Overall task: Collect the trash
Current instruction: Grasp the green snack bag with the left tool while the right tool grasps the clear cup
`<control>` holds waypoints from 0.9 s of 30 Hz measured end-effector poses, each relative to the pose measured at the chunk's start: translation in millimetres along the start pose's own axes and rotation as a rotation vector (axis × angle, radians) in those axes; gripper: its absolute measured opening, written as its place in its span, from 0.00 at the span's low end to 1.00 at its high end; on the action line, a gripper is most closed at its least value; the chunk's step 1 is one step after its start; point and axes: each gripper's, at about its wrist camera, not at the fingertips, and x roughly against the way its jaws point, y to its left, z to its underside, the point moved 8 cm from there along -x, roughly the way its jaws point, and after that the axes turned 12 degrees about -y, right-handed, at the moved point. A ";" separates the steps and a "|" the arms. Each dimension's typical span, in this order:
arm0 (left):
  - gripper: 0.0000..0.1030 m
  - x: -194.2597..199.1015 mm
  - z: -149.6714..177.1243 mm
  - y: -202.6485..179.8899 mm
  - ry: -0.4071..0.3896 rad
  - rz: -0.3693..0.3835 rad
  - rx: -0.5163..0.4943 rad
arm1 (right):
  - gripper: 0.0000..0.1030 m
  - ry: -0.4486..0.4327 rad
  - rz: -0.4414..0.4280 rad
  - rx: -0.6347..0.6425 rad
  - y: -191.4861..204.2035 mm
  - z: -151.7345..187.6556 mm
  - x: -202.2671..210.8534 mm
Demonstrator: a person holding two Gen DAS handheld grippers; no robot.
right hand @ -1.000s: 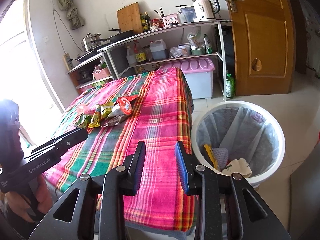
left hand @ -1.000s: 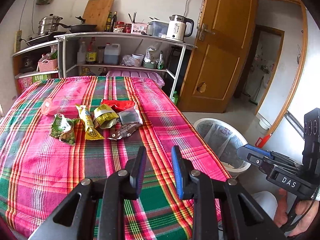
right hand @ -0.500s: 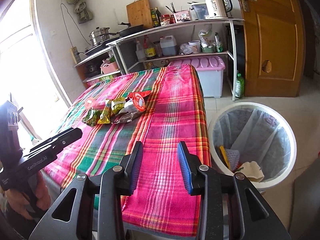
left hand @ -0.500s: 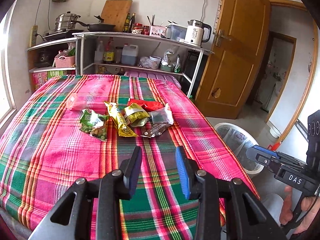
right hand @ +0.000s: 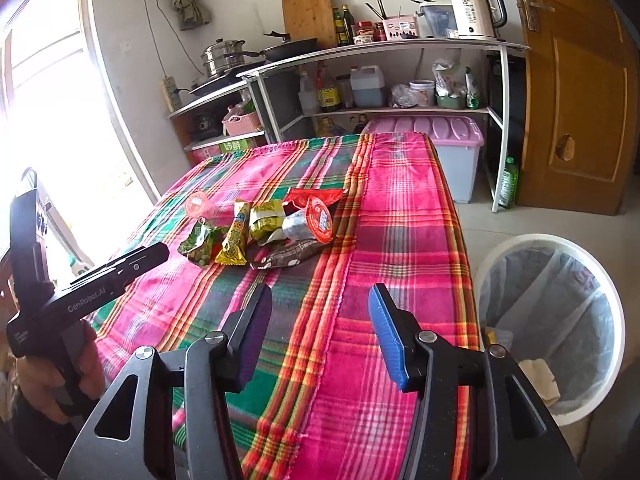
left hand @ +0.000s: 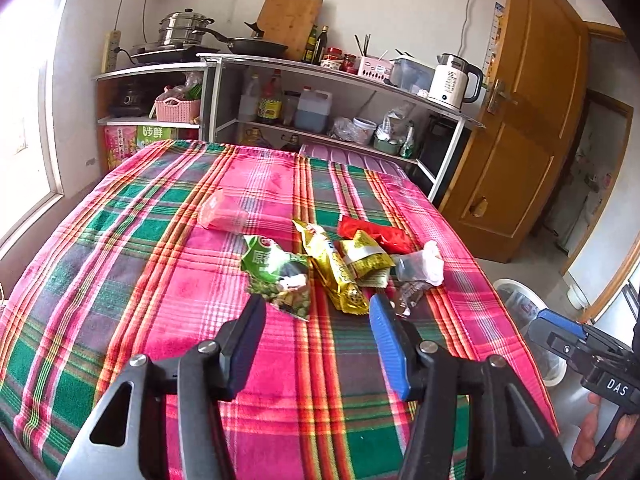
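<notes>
Both tools nearer the litter than a second ago, jaws just opened wide, nothing between them. Left tool (left hand: pixel 316 312) just short of crumpled green snack wrapper (left hand: pixel 278 274) and yellow foil packet (left hand: pixel 334 274) on plaid-clothed counter (left hand: pixel 120 280). Right tool (right hand: pixel 320 304) farther back (white lined waste bin (right hand: pixel 560 320) beside counter). Pickup judged imminent; nothing collected from the pile yet.

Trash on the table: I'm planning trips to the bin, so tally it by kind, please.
Snack wrappers: 5, green, yellow, olive, red, brown
Plastic cups: 2, pink, clear
Total: 7
</notes>
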 end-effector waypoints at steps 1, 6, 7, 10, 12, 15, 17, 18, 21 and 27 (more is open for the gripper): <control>0.55 -3.7 -1.3 3.7 0.001 -0.003 0.003 | 0.50 0.002 -0.002 0.005 2.0 -1.6 -4.4; 0.60 -27.6 -2.7 16.3 0.038 -0.017 0.011 | 0.51 0.015 -0.015 0.028 10.9 -8.7 -26.8; 0.60 -31.7 -2.2 18.4 0.046 -0.019 0.011 | 0.52 0.018 -0.016 0.031 12.3 -10.1 -31.6; 0.62 -46.1 0.8 23.5 0.078 -0.030 0.019 | 0.55 0.024 -0.021 0.038 14.4 -13.7 -43.5; 0.63 -54.1 3.1 24.9 0.096 -0.035 0.023 | 0.55 0.031 -0.022 0.044 15.3 -15.4 -52.9; 0.63 -63.5 6.1 25.8 0.121 -0.042 0.023 | 0.55 0.050 -0.019 0.054 16.0 -16.7 -67.7; 0.63 -68.2 7.0 26.5 0.134 -0.047 0.023 | 0.56 0.060 -0.015 0.059 16.0 -17.9 -76.1; 0.63 -70.7 7.5 26.7 0.140 -0.049 0.025 | 0.56 0.064 -0.014 0.061 16.4 -18.5 -80.0; 0.63 -76.7 11.4 28.1 0.170 -0.050 0.038 | 0.56 0.081 -0.005 0.074 17.6 -19.0 -94.1; 0.62 -80.9 14.8 32.8 0.196 -0.073 0.053 | 0.57 0.115 0.006 0.101 21.3 -14.3 -120.0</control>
